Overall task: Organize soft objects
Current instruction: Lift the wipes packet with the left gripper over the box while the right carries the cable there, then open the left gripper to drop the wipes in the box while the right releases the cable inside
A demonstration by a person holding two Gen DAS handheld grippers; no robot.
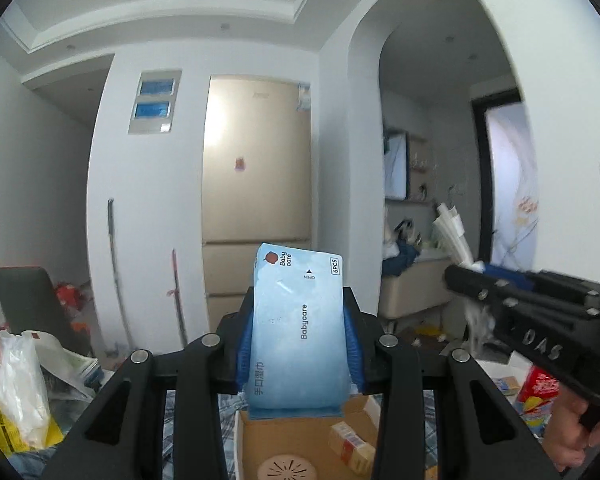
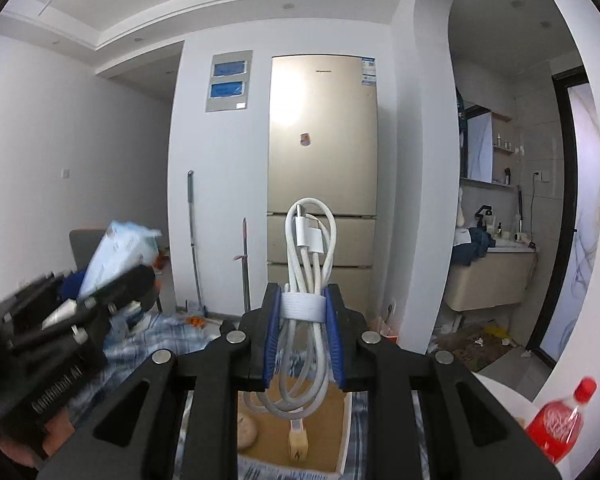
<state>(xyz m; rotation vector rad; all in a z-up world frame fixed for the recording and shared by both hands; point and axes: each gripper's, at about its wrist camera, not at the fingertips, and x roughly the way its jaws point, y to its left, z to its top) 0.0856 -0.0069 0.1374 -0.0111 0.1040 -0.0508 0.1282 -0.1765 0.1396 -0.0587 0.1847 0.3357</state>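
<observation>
The left claw grips a light-blue Babycare wet-wipes pack upright between its blue pads, held above an open cardboard box. The right claw is clamped on a coiled white charging cable bound by a white strap, its loops hanging over the same box. A gold refrigerator stands behind.

The left gripper points roughly level, its blue-padded jaws closed on a pack of Babycare wet wipes that stands upright between them. The right gripper – held just beside it, also near level – clamps a coiled white charging cable at its strap. A hand grips the right gripper's handle from below.
</observation>
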